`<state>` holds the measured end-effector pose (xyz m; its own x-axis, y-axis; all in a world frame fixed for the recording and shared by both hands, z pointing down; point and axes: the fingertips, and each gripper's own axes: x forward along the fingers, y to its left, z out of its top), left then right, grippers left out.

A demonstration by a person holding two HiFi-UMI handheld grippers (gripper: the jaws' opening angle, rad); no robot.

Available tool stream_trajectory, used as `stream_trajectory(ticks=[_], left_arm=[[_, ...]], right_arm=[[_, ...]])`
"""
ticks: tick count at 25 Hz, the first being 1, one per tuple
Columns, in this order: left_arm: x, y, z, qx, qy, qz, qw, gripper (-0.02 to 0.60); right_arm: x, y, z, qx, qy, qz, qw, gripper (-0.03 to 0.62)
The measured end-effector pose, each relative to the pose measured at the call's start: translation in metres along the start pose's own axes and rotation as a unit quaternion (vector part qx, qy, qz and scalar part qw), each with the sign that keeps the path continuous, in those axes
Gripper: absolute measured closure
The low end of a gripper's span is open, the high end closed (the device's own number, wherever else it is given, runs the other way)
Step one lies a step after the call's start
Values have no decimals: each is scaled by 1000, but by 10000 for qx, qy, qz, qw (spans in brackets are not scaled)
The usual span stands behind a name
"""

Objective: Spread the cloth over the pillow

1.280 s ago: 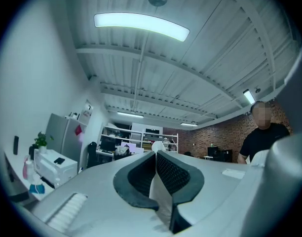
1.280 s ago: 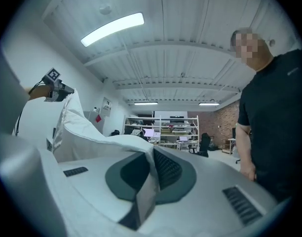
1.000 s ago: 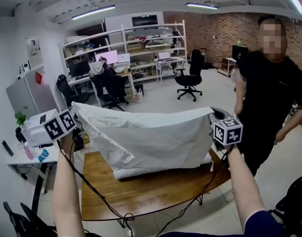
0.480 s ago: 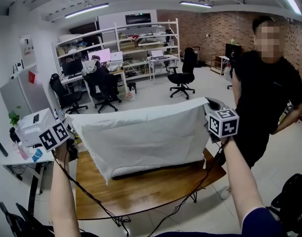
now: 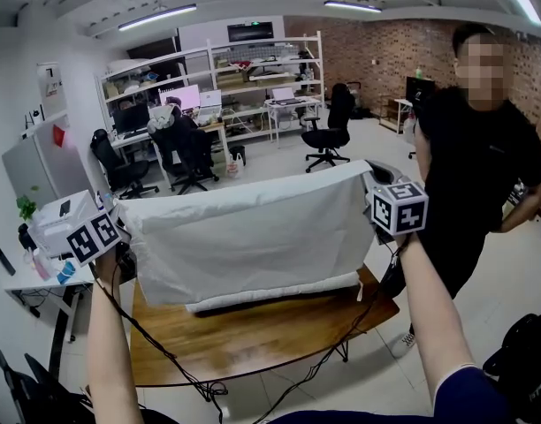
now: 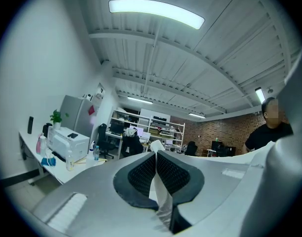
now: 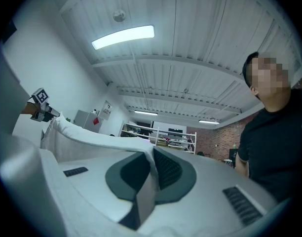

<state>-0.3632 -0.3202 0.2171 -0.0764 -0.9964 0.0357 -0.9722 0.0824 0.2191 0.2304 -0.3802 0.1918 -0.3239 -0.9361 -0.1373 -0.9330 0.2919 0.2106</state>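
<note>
A white cloth [image 5: 253, 237] hangs as a wide, taut sheet between my two grippers, above the wooden table [image 5: 253, 347]. My left gripper [image 5: 122, 228] is shut on the cloth's upper left corner; in the left gripper view the fabric [image 6: 163, 201] is pinched between the dark pads. My right gripper [image 5: 369, 179] is shut on the upper right corner, and the cloth [image 7: 87, 135] runs from its jaws away toward the left gripper [image 7: 42, 107]. A thick white strip [image 5: 270, 294] under the cloth's lower edge may be the pillow; the rest of it is hidden.
A person in black [image 5: 478, 166] stands close at the table's right side. Cables [image 5: 191, 378] trail from both grippers across the table's near edge. A white desk with a printer [image 5: 54, 223] is at the left, a black bag [image 5: 527, 360] at the lower right, office chairs and shelves behind.
The cloth has been drawn tighter and now hangs squarer; its drooping lower left part has swung level. Both grippers keep their hold on the corners.
</note>
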Motion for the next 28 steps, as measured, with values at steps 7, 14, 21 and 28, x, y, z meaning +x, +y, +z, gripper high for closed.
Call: stream_trajectory(ticks=[7,14,21,28], left_arm=[[4,-5,0,-56,-16,239,9997,563],[25,1,3,-35,3,482,9988,563],[83,6,0,-94,42,390,9992,563],[166,3,9,-185,8,47,9998,563]], right_arm=[[14,-9,8,-52,-65,187,9998,588],[48,-12,9,-99,-50,311,9995,588],[95,-21,-3,-119,53,181,9998,588],[156,-40,-1,-164,10,-136,9998,588]])
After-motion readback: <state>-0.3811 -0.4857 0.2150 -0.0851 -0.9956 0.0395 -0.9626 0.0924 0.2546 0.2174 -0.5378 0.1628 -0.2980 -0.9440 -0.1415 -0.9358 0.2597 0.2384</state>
